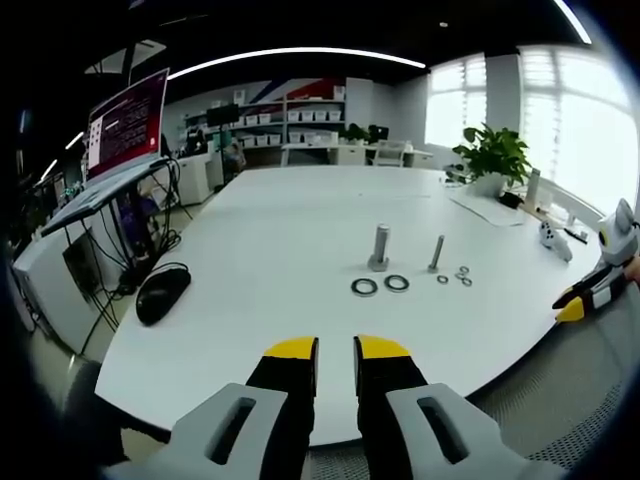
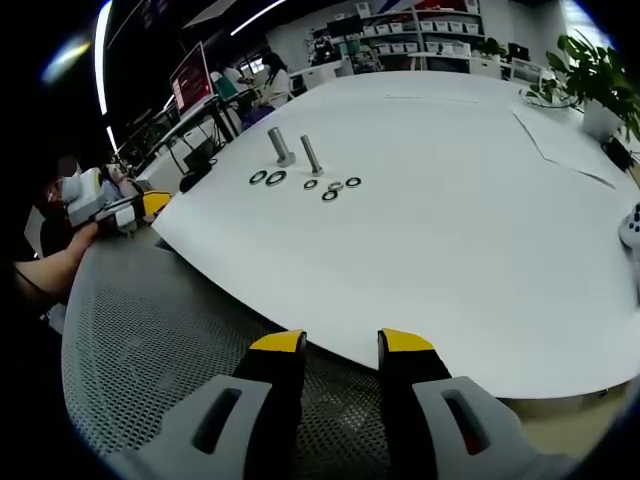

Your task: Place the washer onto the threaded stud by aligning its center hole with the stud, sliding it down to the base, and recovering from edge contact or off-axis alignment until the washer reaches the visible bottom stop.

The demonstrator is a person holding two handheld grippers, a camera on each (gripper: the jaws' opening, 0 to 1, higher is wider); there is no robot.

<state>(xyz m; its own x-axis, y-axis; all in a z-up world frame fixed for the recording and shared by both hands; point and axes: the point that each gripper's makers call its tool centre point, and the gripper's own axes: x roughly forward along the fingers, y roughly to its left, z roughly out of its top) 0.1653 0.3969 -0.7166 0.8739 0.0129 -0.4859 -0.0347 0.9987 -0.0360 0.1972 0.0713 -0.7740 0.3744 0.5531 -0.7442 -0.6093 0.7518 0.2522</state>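
Two threaded studs stand upright on the white table: a thick one and a thin one. Two large washers lie flat just in front of the thick stud, and several small washers lie by the thin one. My left gripper hangs over the near table edge, open with nothing between its jaws. My right gripper is open and empty above a grey mesh surface, well short of the studs. It also shows at the table's right edge.
A black mouse lies near the table's left edge, beside a laptop on a stand. A potted plant and a sheet of paper sit at the far side. A hand holds the left gripper. Grey mesh borders the table.
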